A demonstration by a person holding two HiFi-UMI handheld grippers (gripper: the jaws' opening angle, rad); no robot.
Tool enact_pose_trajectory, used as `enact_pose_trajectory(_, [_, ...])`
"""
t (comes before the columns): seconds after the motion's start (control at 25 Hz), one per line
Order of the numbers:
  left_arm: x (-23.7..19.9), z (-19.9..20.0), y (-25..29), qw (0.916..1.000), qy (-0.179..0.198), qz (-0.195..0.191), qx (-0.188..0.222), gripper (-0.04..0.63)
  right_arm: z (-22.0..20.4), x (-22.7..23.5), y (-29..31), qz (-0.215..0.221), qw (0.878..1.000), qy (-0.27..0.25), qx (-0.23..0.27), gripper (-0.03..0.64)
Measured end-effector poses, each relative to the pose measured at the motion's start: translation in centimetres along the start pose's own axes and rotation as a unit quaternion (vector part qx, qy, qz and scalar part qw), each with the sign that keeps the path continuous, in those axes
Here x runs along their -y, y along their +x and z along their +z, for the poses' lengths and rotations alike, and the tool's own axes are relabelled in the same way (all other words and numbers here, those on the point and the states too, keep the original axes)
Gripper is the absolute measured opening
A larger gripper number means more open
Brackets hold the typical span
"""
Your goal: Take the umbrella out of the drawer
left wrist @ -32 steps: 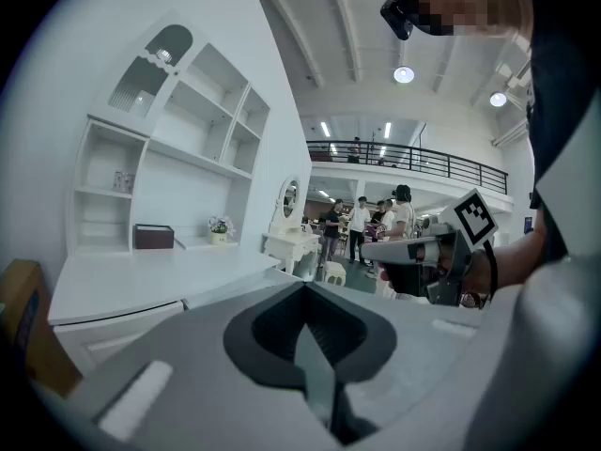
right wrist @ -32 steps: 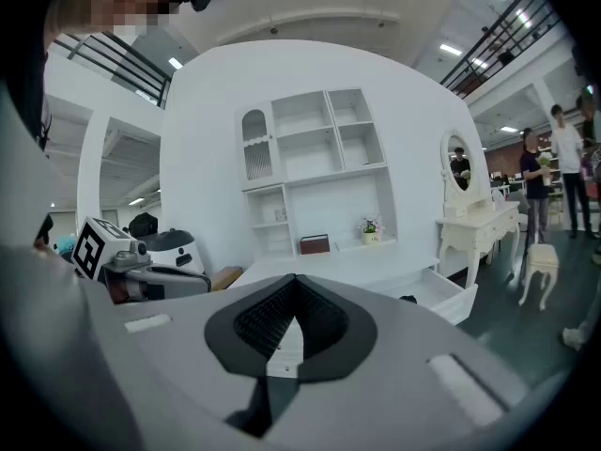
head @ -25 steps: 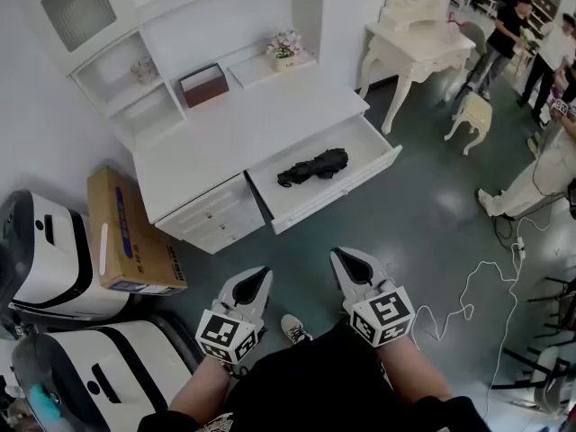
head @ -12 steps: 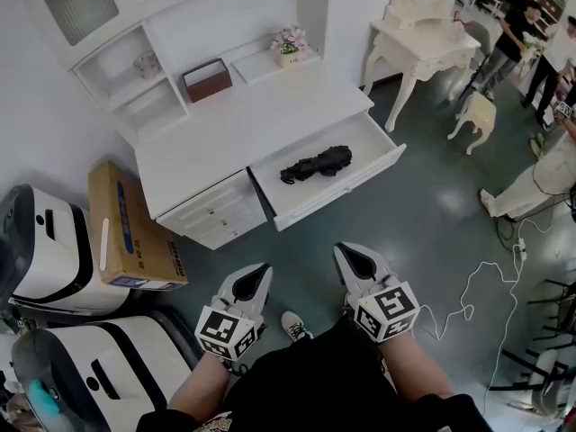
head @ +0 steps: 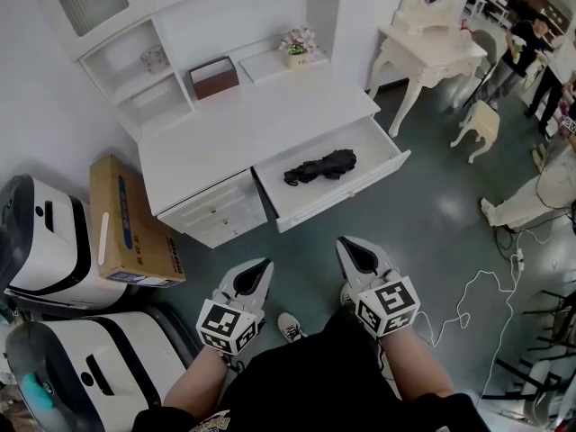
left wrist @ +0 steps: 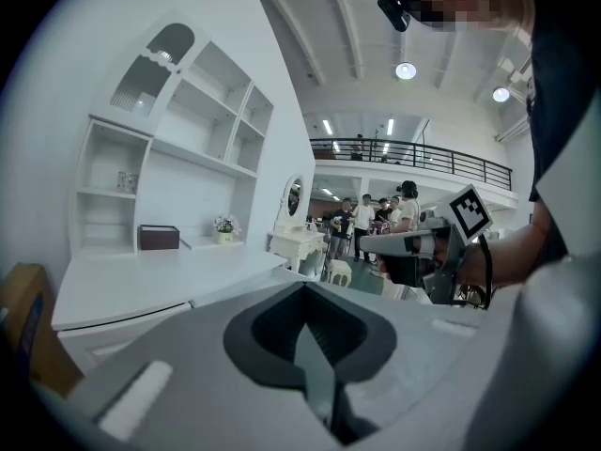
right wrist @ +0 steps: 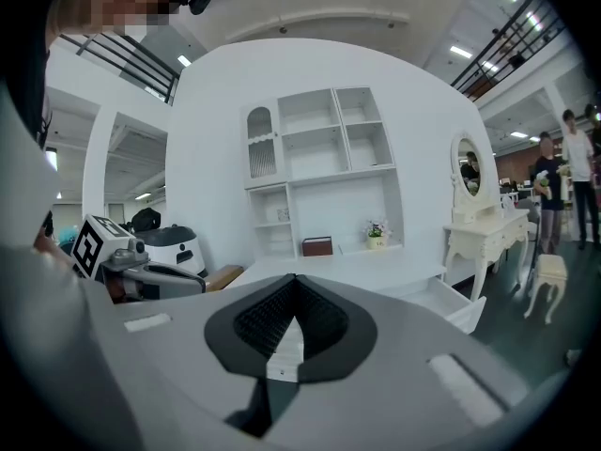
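Observation:
A black folded umbrella (head: 319, 166) lies in the open right-hand drawer (head: 346, 193) of a white desk (head: 252, 129). Both grippers hang low in front of the person, well short of the drawer. My left gripper (head: 260, 268) is shut with nothing in it, below the desk's closed left drawers (head: 220, 216). Beside it, my right gripper (head: 347, 243) is also shut and empty, just below the open drawer's front. In the right gripper view the drawer (right wrist: 453, 301) shows from the side and the umbrella is hidden.
A cardboard box (head: 126, 223) leans at the desk's left, with two white machines (head: 45, 250) beside it. A white dressing table (head: 432, 43) and stool (head: 477, 120) stand to the right. A white cable (head: 468, 295) trails over the floor. People (head: 549, 187) stand at the far right.
The head view has shifted a little, so the desk sits slightly lower and further right. Both grippers stay shut and low, nearly where they were.

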State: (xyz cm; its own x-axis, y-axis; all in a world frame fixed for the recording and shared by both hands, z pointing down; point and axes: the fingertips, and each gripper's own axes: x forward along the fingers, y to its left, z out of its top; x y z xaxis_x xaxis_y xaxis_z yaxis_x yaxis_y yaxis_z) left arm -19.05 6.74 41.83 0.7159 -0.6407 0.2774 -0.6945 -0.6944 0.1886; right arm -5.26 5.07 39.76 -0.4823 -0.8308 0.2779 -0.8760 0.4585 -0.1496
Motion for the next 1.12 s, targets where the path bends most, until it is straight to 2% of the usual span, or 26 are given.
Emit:
enact_pose_trajectory(0.24, [-0.8,0.7,2.8,0.9998,-0.004,0.017,0.002,0.000,0.4,3.1,2.5,0.016,1.000,-0.004,-0.005,0.025])
enact_pose_trajectory(0.64, [-2.1,2.3,9.9,0.9971,-0.024,0.073,0.003,0.001,0.9,10.6,8.2,0.069,0.997,-0.013,-0.034,0.026])
enact_pose_trajectory(1.12, [-3.4,1.3,17.6,0.9930,-0.057,0.103,-0.010,0.001,-1.3,17.9,14.7,0.111,0.989,-0.037,-0.089,0.026])
